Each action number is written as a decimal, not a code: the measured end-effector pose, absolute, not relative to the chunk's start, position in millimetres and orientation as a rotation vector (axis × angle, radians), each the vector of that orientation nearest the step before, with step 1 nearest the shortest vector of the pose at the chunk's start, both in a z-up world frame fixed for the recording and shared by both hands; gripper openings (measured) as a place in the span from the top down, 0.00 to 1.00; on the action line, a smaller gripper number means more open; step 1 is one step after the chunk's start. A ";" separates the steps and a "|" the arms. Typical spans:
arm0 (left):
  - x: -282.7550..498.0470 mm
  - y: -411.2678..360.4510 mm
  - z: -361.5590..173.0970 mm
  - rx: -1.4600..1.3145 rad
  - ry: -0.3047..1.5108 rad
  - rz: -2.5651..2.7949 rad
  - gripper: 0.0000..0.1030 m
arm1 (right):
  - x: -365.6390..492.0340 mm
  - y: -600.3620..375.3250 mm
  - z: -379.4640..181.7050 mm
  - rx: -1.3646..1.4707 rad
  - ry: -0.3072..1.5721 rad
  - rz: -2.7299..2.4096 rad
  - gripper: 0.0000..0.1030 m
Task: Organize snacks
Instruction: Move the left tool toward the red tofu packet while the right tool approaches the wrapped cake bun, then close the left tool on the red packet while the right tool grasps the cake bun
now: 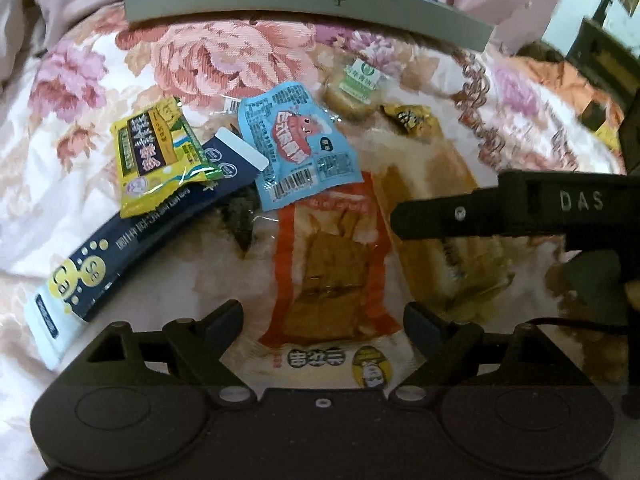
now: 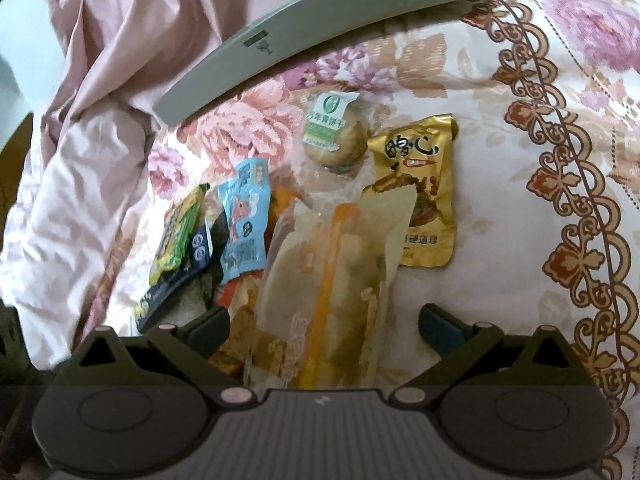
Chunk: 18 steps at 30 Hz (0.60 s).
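Left claw (image 1: 323,322) wide open, empty, above orange-edged clear tofu-snack packet (image 1: 332,276) on floral bedspread (image 1: 80,208). Right claw (image 2: 325,322) open, astride pale yellow-striped bread wrapper (image 2: 332,280), pads not pressing.

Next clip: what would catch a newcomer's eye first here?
A jumble of snack packets on the flowered bedspread: a light blue packet overlaps an orange one, with a yellow packet lying across a navy stick pack to their left. A grey box edge runs behind them, and a gold packet lies to the right.
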<state>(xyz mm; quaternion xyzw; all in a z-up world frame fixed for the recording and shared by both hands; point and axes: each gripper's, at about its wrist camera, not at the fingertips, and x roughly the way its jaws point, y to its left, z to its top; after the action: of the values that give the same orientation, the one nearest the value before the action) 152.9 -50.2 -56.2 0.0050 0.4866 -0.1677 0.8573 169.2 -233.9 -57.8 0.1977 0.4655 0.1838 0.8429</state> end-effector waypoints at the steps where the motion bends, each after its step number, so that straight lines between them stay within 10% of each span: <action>1: 153.3 -52.7 -58.0 0.026 1.025 -0.350 0.13 | 167.8 -230.9 -57.4 0.394 0.983 0.389 0.00; 18: 150.0 -67.6 -58.8 0.118 0.983 -0.288 0.27 | 149.9 -204.3 -55.4 0.112 0.942 0.349 0.21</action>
<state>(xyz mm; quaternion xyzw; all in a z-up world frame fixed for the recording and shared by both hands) 150.0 -67.6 -58.8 0.0565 0.4702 -0.1379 0.8699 149.9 -204.3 -55.4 0.0538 0.4513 0.1673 0.8749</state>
